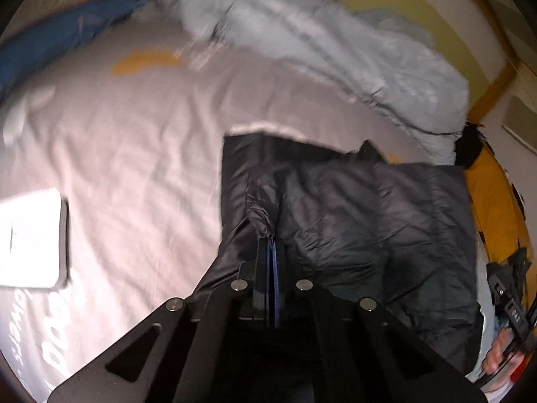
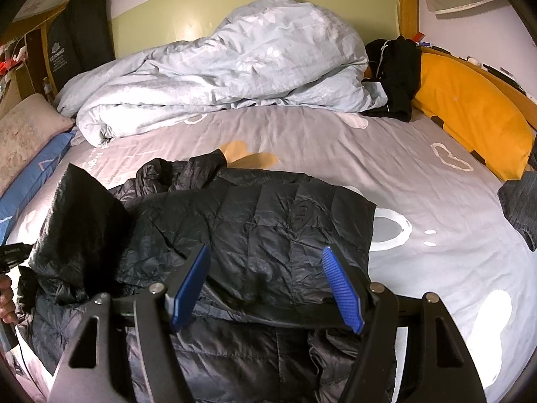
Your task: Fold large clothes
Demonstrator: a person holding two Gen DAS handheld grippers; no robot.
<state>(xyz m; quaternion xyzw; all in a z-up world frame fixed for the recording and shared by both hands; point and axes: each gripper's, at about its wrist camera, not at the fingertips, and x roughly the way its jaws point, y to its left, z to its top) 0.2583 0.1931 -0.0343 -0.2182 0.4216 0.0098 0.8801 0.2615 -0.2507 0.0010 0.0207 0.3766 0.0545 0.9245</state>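
Left tongs (image 1: 271,240) seen clamped together on fold of black quilted jacket (image 1: 369,221). Jacket spread on grey bed sheet (image 2: 436,201), partly folded. Right tongs (image 2: 268,268) held apart above jacket, nothing gripped. Pale blue duvet (image 2: 218,67) heaped behind, yellow pillow (image 2: 470,110) at bed edge.

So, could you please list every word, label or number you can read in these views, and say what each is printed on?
"...owers": white print on the grey bedsheet, cut off and blurred.
White lettering on the sheet near the duvet: too small to read.
Logo and text on the black bag: too blurred to read.
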